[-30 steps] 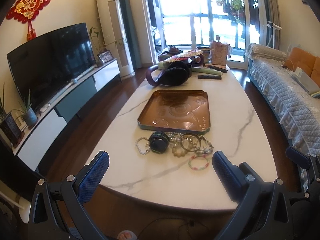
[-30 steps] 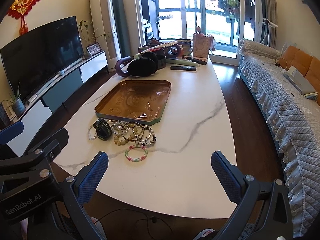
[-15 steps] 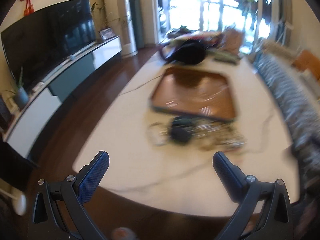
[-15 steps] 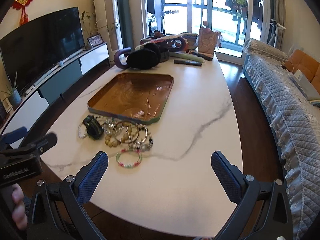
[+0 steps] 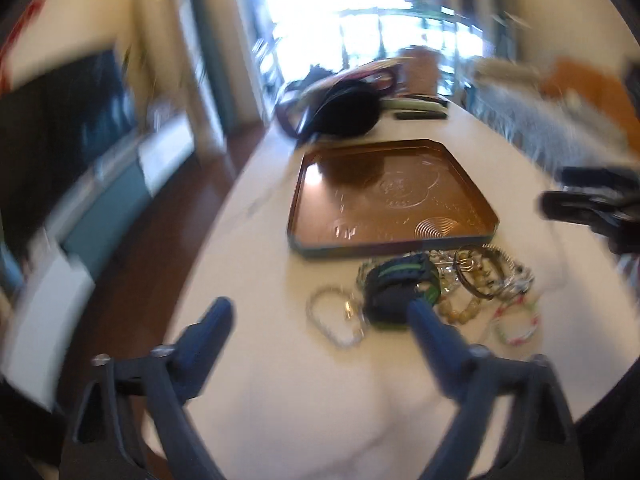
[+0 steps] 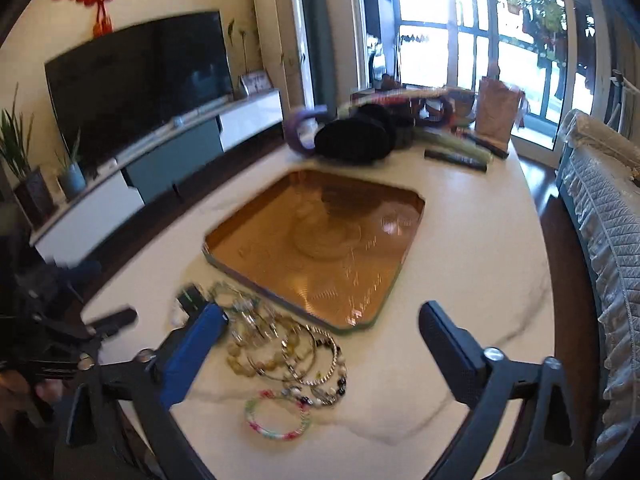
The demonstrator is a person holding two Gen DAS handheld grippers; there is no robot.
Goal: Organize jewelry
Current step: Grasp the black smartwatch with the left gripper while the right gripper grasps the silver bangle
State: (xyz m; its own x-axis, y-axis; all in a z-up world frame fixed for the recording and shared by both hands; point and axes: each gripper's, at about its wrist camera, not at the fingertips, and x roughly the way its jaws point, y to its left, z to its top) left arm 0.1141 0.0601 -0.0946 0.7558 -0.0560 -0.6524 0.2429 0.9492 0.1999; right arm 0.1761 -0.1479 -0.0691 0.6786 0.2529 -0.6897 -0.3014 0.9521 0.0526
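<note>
Both grippers, left gripper (image 5: 320, 316) and right gripper (image 6: 324, 320), have descended toward the bracelet pile (image 6: 280, 344) beside the tray (image 6: 316, 248), jaws just narrowed (nothing held); pickup imminent.

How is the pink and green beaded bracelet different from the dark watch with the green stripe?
The pink and green beaded bracelet is a thin, open ring lying flat, apart at the pile's near edge; the dark watch with the green stripe is bulky, with a wide strap, at the pile's left end. Both rest on the white marble table, outside the copper tray.

Sunlit windows (image 6: 460, 40), dark television (image 6: 140, 88) on pale wall, dark wood floor (image 6: 540, 176), quilted sofa (image 6: 608, 220).
</note>
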